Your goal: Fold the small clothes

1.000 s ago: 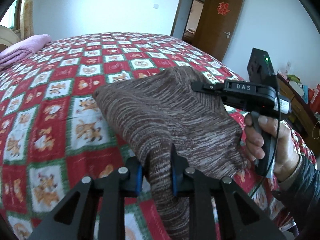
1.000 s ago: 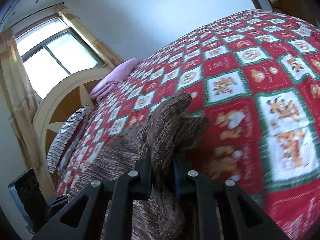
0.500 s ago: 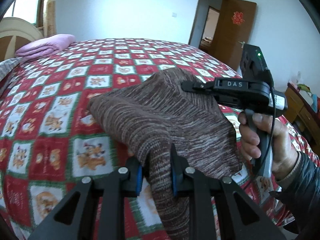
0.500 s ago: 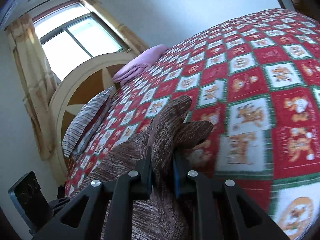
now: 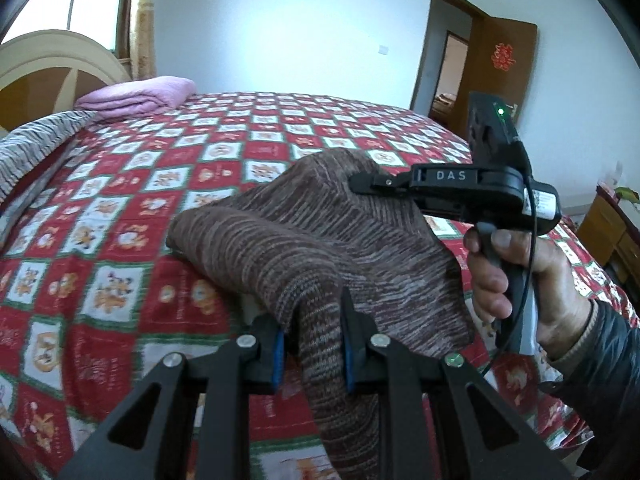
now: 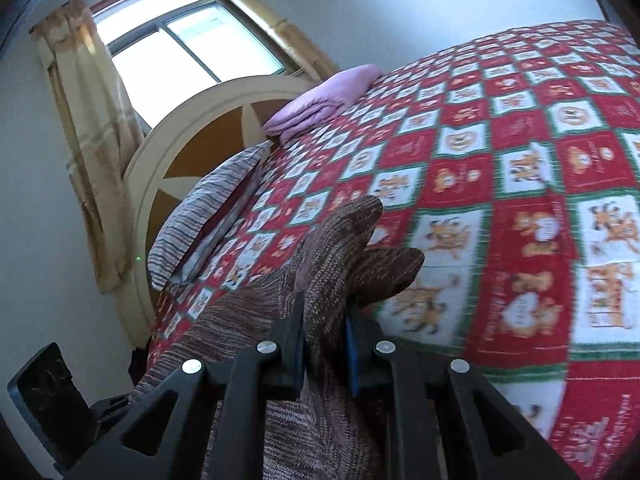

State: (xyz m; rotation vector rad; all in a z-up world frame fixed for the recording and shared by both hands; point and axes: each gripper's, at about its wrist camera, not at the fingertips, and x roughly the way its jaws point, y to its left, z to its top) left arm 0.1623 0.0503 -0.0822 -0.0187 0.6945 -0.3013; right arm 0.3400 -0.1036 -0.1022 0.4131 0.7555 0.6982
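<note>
A brown striped knit garment [image 5: 304,232] hangs lifted above the red patterned bedspread [image 5: 120,216], stretched between both grippers. My left gripper [image 5: 314,344] is shut on one bunched edge of it, and cloth drapes down past the pads. In the left wrist view the right gripper [image 5: 362,181] pinches the far top corner, held by a person's hand [image 5: 520,272]. From the right wrist view the right gripper [image 6: 326,344] is shut on the knit garment [image 6: 344,248], whose folds stick up beyond the fingers.
A folded pink blanket [image 5: 140,96] and a striped pillow [image 6: 204,208] lie by the rounded headboard [image 6: 192,136] under the window. A wooden door [image 5: 500,68] stands open at the far right, with a wooden cabinet [image 5: 608,232] beside the bed.
Both grippers have carried the garment sideways across the bed toward the headboard end. The views have swung so that the pillow, blanket and window now show more. Both grips are unchanged.
</note>
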